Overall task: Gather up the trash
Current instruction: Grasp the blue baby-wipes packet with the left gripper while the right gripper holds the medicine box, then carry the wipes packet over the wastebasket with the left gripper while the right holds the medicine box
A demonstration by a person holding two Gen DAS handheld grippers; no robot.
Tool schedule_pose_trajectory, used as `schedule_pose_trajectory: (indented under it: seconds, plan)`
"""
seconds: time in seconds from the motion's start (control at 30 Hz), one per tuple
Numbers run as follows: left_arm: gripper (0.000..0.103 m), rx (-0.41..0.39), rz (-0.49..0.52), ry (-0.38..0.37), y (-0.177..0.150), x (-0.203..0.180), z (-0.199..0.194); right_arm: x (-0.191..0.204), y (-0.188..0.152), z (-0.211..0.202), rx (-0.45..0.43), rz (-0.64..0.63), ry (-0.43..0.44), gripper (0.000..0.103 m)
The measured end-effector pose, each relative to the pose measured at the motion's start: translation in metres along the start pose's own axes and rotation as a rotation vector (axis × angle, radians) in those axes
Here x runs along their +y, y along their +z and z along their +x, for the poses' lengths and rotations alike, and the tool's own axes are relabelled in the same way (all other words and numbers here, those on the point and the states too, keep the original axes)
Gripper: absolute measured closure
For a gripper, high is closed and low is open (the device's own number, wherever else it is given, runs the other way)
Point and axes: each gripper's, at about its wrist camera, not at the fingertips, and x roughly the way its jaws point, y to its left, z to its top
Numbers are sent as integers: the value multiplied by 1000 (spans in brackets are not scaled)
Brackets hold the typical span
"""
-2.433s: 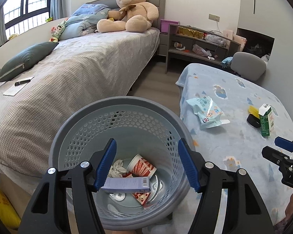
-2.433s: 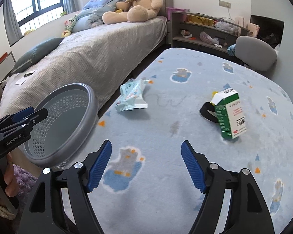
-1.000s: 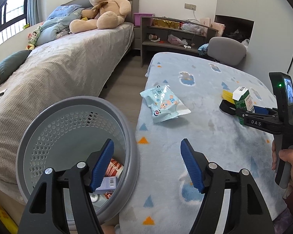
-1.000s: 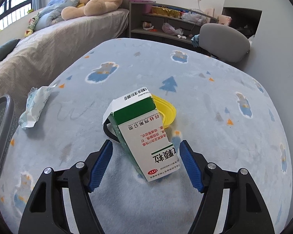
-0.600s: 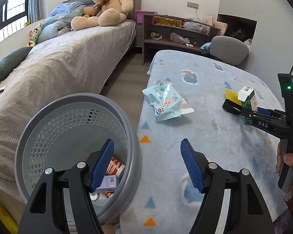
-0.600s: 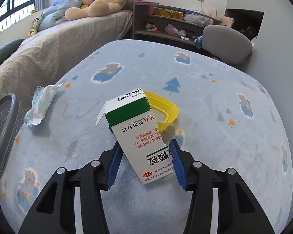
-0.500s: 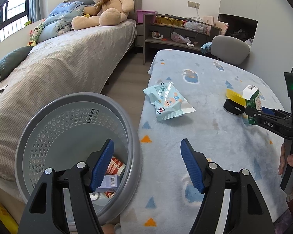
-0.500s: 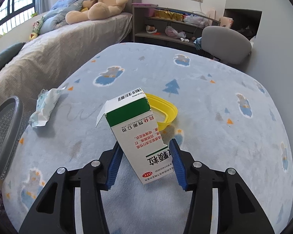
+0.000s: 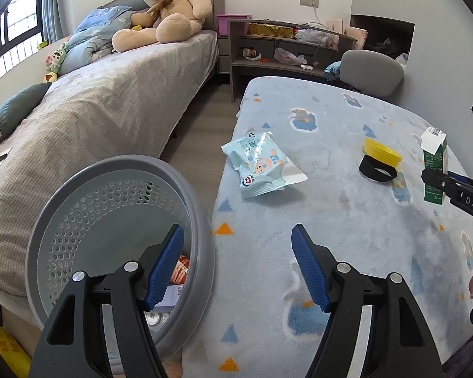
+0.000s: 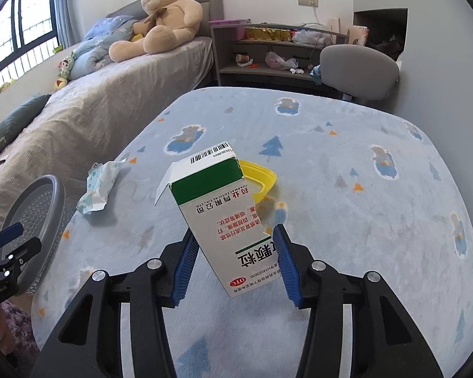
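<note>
My right gripper is shut on a green and white medicine box and holds it lifted above the blue table; the box also shows in the left wrist view. My left gripper is open and empty, over the edge between the grey perforated trash basket and the table. The basket holds a paper cup and a box at its bottom. A light blue snack wrapper lies on the table near its left edge, also in the right wrist view. A yellow lid and a black ring lie beyond.
The table has a blue patterned cloth. A bed with a teddy bear stands left across a strip of floor. A shelf unit and a grey chair stand behind the table.
My right gripper closed on the medicine box and has lifted it off the table, away from the yellow lid. My left gripper stays open and has shifted slightly right from the basket.
</note>
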Motion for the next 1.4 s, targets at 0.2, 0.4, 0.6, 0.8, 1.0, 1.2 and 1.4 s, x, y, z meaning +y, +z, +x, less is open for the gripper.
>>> schedule_pose_trajectory:
  seconds: [0.2,0.4,0.6,0.8,1.0,1.2,1.4]
  plan:
    - [35,18,-17,-23,28,-6,8,1,-3,-9,-7,-8,40,56]
    - [35,64,-20,-44,65,-15,34,5,0,-18,-29,-13,78,56]
    - [35,160,-48,-56,84,-17,77,3,2,-19,-24,-11,108,56]
    - [35,221,-54,-39,93,-21,109,2,5,-21,-29,-9,131,56]
    - [35,261,-51,-22,92,-22,130,5,7,-21,-25,-9,151,56]
    - [36,289,-62,-24,90,-23,145,7,8,-20,-26,-13,160,56]
    - [52,267,-44,-21,82,-25,141,9,8,-20,-24,-13,163,56]
